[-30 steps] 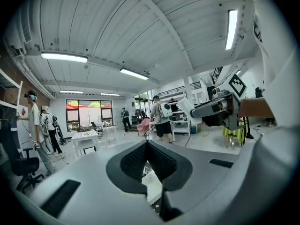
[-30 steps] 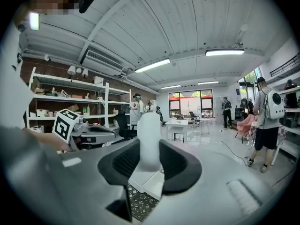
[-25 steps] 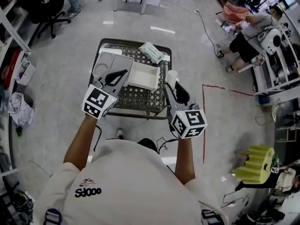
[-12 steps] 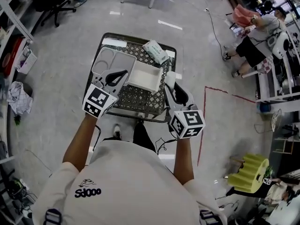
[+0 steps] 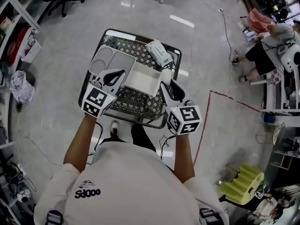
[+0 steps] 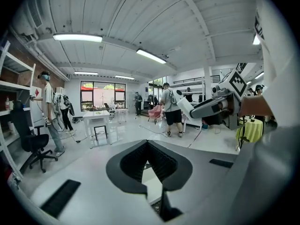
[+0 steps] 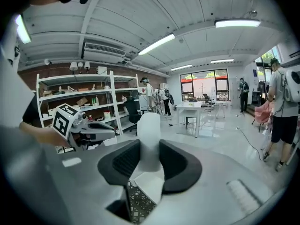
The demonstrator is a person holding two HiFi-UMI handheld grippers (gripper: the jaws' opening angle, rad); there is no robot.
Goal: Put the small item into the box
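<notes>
In the head view a white open box [image 5: 146,78] sits on the mesh-top table [image 5: 136,102]. My right gripper [image 5: 168,85] is shut on a small white cylindrical item [image 5: 166,75], held just at the box's right edge. In the right gripper view the item [image 7: 150,135] stands upright between the two dark pads of the right gripper [image 7: 150,161], above a corner of the box [image 7: 151,184]. My left gripper [image 5: 114,77] hovers left of the box with nothing in it. In the left gripper view the jaw tips of the left gripper [image 6: 147,145] meet.
A grey compartment tray [image 5: 108,59] lies on the table's left part. A pack of tissues [image 5: 159,53] rests at the far right corner. A red line [image 5: 206,111] marks the floor to the right. People stand in the room beyond.
The right gripper with the white item has drifted a little left, closer to the box. The left gripper has stayed where it was. The head camera has shifted.
</notes>
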